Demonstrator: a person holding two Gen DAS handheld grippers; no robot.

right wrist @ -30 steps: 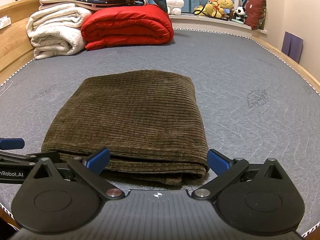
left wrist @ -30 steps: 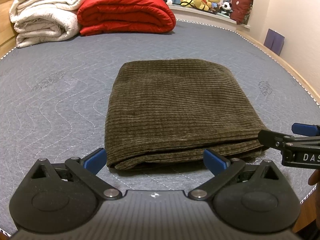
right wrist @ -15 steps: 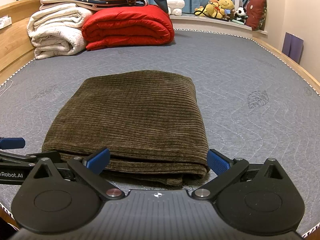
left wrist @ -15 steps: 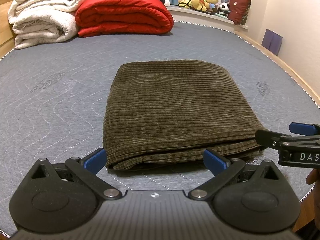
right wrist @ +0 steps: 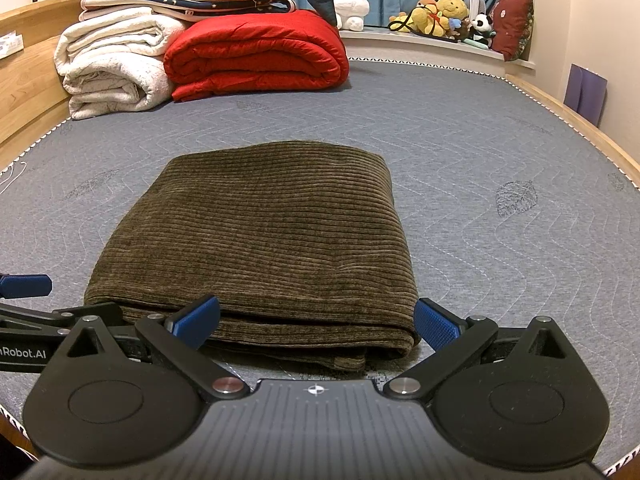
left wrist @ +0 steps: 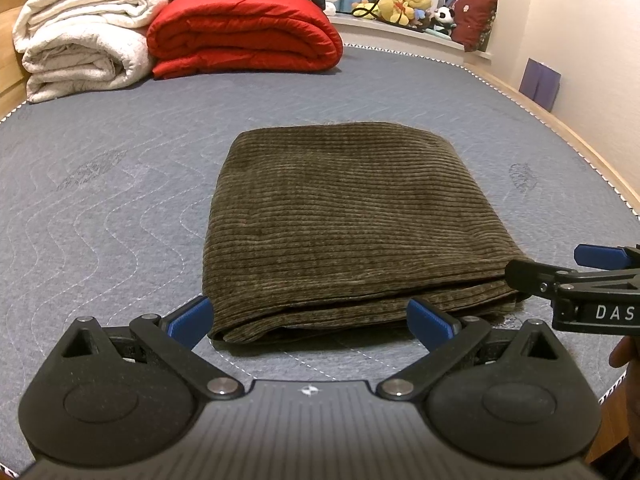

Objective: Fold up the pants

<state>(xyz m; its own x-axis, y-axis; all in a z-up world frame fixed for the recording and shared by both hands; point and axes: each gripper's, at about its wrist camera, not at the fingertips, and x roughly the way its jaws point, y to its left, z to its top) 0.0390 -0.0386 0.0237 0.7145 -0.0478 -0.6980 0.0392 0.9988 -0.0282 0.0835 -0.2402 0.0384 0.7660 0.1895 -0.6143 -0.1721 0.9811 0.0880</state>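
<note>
Pants (left wrist: 344,220) lying flat mid-mattress (left wrist: 104,200), folded into a compact rectangle, layered edge nearest the cameras. Left gripper (left wrist: 310,318) spread wide at the pants' near left corner, holding nothing. Right gripper (right wrist: 318,318) likewise wide open at the pants' near right corner, empty. Fold judged essentially complete. If tidying: press loose lower layers at the near edge flush, avoid dragging the top layer, withdraw straight back without snagging the corners.

My grey mattress (right wrist: 460,152) carries folded pants (right wrist: 260,232) near me, red (right wrist: 256,56) and white quilts (right wrist: 112,72) far left.
</note>
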